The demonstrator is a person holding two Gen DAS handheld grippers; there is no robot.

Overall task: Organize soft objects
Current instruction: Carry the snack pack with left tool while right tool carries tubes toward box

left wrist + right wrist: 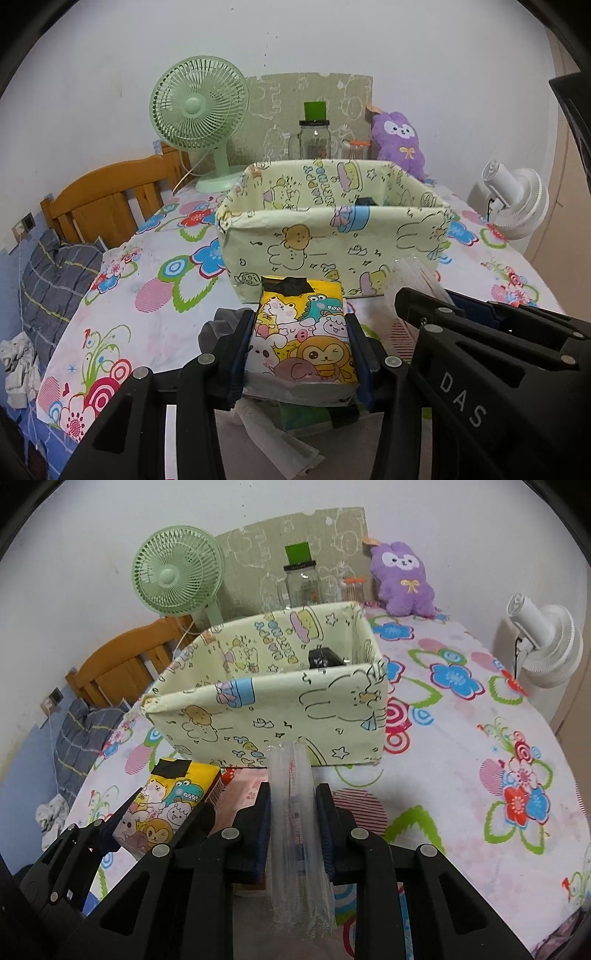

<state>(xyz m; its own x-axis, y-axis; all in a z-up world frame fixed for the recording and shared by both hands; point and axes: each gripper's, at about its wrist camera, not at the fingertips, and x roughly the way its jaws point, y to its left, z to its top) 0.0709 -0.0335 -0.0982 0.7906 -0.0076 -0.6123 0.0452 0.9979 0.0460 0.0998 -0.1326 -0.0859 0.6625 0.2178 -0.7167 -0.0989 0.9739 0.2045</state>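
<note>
Holding both items just short of the fabric storage box (258, 686), the risk is snagging its soft front wall on the way in and shoving or collapsing it, or the slick clear wrapper sliding free. The left gripper (301, 343) is closed on the yellow cartoon tissue pack (303, 332), whose long axis runs forward toward the box, black-taped end leading. The right gripper (293, 812) is clamped on the clear plastic packet (295, 812), likewise lengthwise along the fingers, pointing at the box above the flowered tablecloth (461, 738).
</note>
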